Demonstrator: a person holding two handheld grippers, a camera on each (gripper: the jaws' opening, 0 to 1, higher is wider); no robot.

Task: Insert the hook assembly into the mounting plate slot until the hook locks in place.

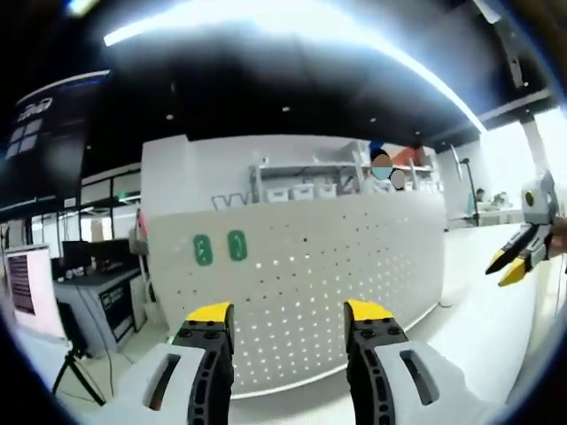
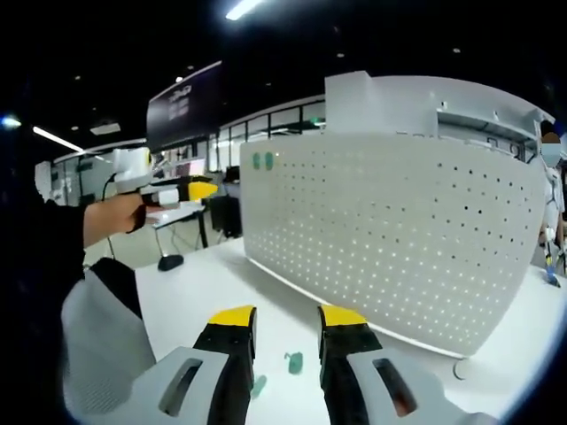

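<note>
While both grippers, left gripper (image 1: 288, 320) and right gripper (image 2: 286, 325), are held agape and empty, white pegboard (image 2: 390, 239) is faced, two green pieces (image 2: 293, 362), perhaps hooks, are seen at six o'clock on table (image 2: 204, 292).

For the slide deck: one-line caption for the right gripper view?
Open right hand-held gripper above white table with two small green hooks, facing upright perforated mounting plate.

The pegboard's (image 2: 390, 239) right end runs off the right gripper view's edge. Two small green pieces (image 2: 293, 361) on the surface (image 2: 195, 283) (one half behind the right claw (image 2: 288, 316)) are too small to identify.
</note>
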